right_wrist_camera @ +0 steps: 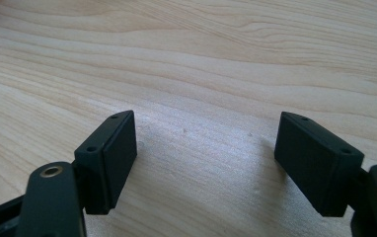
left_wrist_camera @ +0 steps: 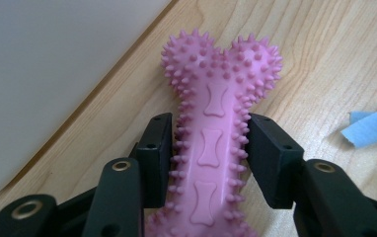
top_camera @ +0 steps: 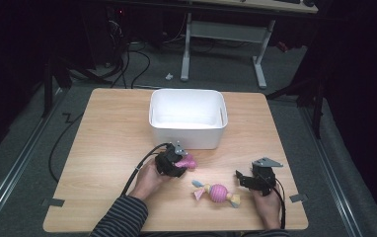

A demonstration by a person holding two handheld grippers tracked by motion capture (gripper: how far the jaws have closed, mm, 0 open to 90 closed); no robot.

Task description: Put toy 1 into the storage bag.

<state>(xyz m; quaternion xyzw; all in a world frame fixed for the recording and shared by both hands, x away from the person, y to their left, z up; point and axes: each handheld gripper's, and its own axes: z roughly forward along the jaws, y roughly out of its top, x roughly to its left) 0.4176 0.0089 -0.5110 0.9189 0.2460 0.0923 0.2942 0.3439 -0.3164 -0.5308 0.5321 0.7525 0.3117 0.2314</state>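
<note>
The left tongs (left_wrist_camera: 210, 148) are clamping the pink spiky bone (left_wrist_camera: 216, 123) across its shaft, its long axis pointing toward the white bin (top_camera: 188, 129) ahead; right tongs (right_wrist_camera: 204, 163) are gaping, idle

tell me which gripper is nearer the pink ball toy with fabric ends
Right. The right gripper sits just right of the pink ball toy with jaws open; the left gripper, up-left of it, is shut on the spiky pink bone.
</note>
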